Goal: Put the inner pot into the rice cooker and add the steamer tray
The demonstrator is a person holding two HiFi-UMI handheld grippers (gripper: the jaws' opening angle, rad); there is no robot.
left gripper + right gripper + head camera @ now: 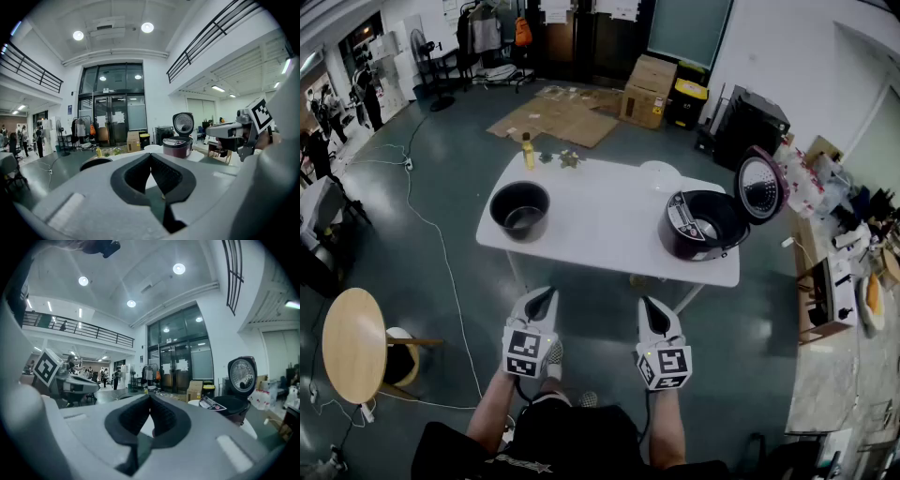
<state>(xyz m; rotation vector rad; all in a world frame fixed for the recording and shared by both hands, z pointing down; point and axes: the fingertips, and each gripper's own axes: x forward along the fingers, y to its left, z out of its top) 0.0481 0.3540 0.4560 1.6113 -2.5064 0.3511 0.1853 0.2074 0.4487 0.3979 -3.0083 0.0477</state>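
Observation:
A black inner pot (520, 210) stands on the left part of the white table (600, 230). The dark rice cooker (705, 223) sits at the right end with its lid (761, 185) swung up; it also shows in the left gripper view (178, 146) and the right gripper view (232, 405). A white round steamer tray (660, 175) lies at the table's far edge. My left gripper (542, 301) and right gripper (652, 310) hover side by side in front of the table's near edge, both shut with nothing between the jaws.
A small yellow bottle (528, 151) and green items (569, 158) sit at the table's far left corner. A round wooden stool (354, 345) stands to my left. Cardboard boxes (650, 91) lie beyond the table; cluttered shelves (844, 281) line the right.

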